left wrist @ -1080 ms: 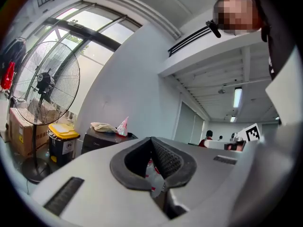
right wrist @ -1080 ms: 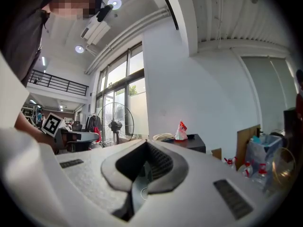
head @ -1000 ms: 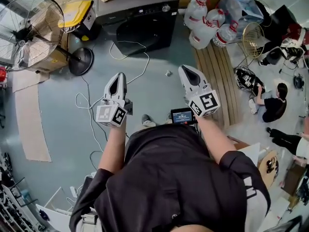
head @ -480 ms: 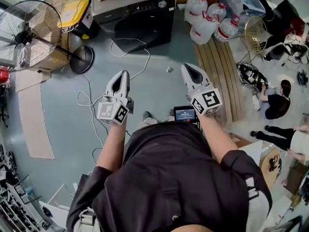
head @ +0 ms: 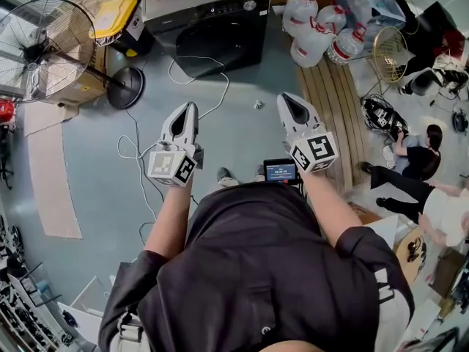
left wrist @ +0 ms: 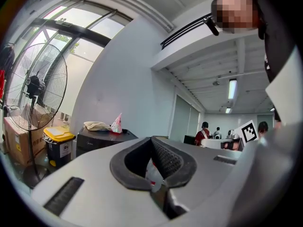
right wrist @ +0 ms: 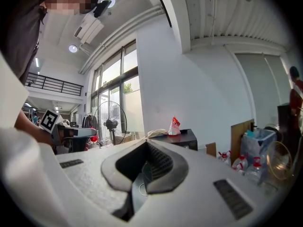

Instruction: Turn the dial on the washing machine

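Both the left gripper point(head: 187, 113) and the right gripper point(head: 287, 103) are pinched together, holding nothing. Well ahead stands the washing machine point(head: 212, 31), top cropped, its dial point(head: 250, 5) tiny; open floor point(head: 249, 134) lies between.

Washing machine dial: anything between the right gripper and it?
Nothing upright. Between the right gripper and the dial on the washing machine is open floor, with only a small object and a white cable lying on it. The water bottles stand off to the right.
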Tool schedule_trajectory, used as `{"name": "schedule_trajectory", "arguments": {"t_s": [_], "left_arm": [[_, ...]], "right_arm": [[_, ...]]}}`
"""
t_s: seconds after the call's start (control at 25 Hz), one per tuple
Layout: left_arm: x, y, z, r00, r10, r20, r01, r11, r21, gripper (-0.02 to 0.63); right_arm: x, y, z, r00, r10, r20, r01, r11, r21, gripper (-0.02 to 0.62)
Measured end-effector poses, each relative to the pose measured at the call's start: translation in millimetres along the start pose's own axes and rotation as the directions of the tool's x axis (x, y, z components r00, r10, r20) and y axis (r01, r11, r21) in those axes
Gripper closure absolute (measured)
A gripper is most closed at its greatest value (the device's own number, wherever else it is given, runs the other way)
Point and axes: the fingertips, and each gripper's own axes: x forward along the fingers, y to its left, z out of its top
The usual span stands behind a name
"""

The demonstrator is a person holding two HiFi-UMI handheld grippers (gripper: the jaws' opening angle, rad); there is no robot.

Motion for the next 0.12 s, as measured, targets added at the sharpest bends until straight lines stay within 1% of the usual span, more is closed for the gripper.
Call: {"name": "schedule_trajectory", "arguments": {"t_s": [0.12], "left_arm": [[-3.9,3.2,0.0,1.0,0.007,-0.004,-0.007,1.0,-0.006,0.612]], "right_arm": [[0.4,3.8,2.0,1.0,0.009,0.006,-0.009,1.0,0.003,0.594]]}}
